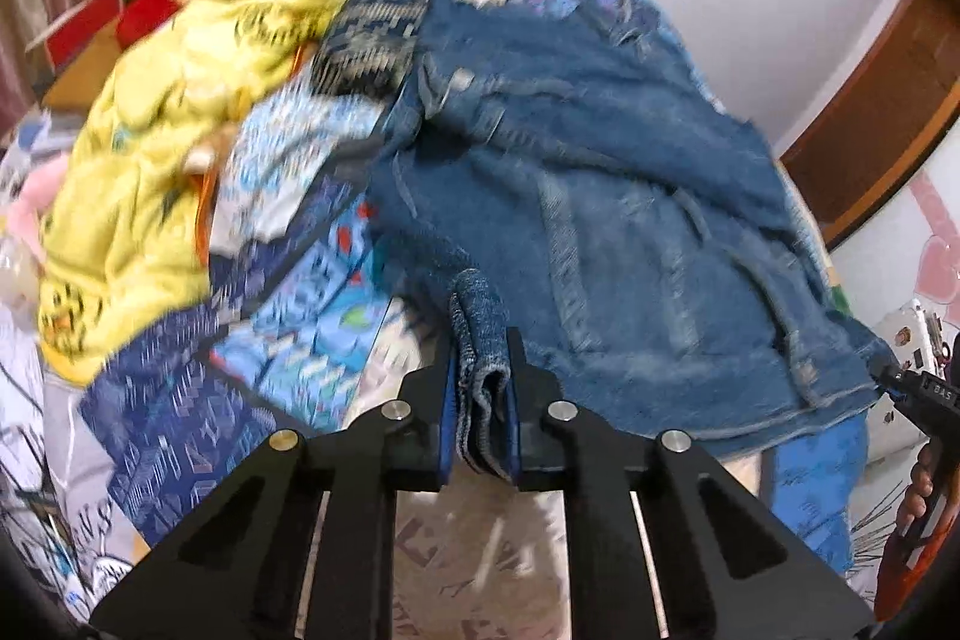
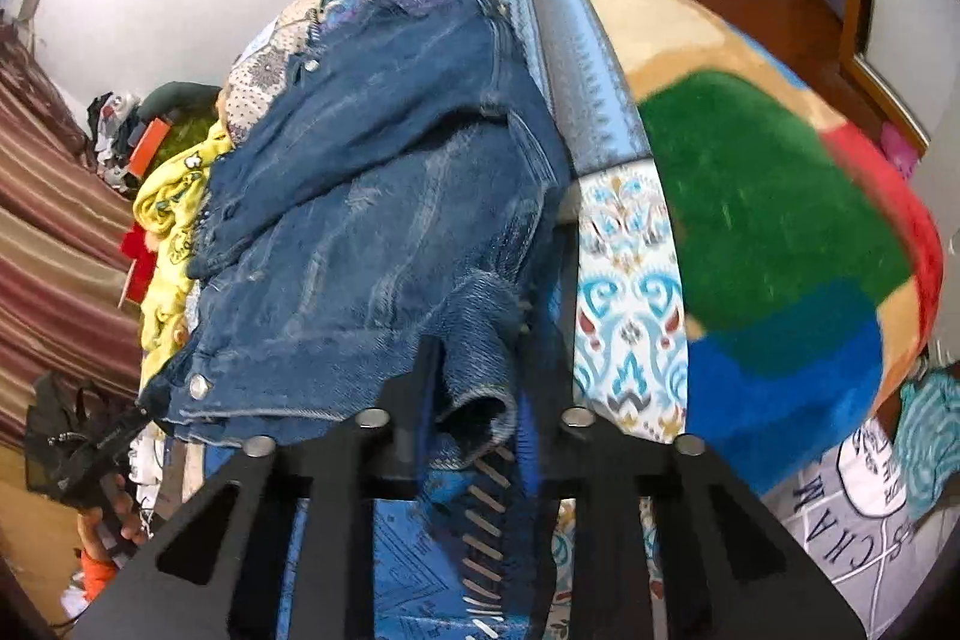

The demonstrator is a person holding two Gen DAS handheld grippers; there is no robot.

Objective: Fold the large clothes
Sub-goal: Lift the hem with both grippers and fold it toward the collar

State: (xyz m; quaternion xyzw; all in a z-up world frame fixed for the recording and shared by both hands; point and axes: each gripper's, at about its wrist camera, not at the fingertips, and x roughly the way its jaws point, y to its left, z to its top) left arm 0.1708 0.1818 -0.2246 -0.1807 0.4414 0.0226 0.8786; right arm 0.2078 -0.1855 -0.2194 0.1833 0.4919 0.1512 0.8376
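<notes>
**Inspector:** Largest item first. What is carrying the work?

**Assistant:** A bed, covered by a patchwork blue quilt (image 1: 288, 340). A colour-block blanket (image 2: 774, 196) is lying at three o'clock in the right wrist view, and a yellow garment (image 1: 150, 172) is heaped at nine o'clock in the left wrist view.

**Inspector:** And the task's item?

**Assistant:** The denim jacket (image 1: 600, 196) is lying spread across the quilt, filling the centre of both views and running from twelve o'clock down to the jaws at six.

**Inspector:** State of the left gripper (image 1: 483, 400)?

**Assistant:** Its jaws are pressing together on a bunched fold of the jacket's near edge, at six o'clock.

**Inspector:** The right gripper (image 2: 480, 418)?

**Assistant:** Likewise, its jaws are pinching a cuff-like end of denim at six o'clock. It is also showing at four o'clock in the left view, at the hem corner.

**Inspector:** Why two holds?

**Assistant:** In my judgement, both near corners are being secured so the hem travels evenly when folded away.

**Inspector:** Risk?

**Assistant:** Quilt fabric is lying just beneath the right jaws; it may be getting caught.
</notes>
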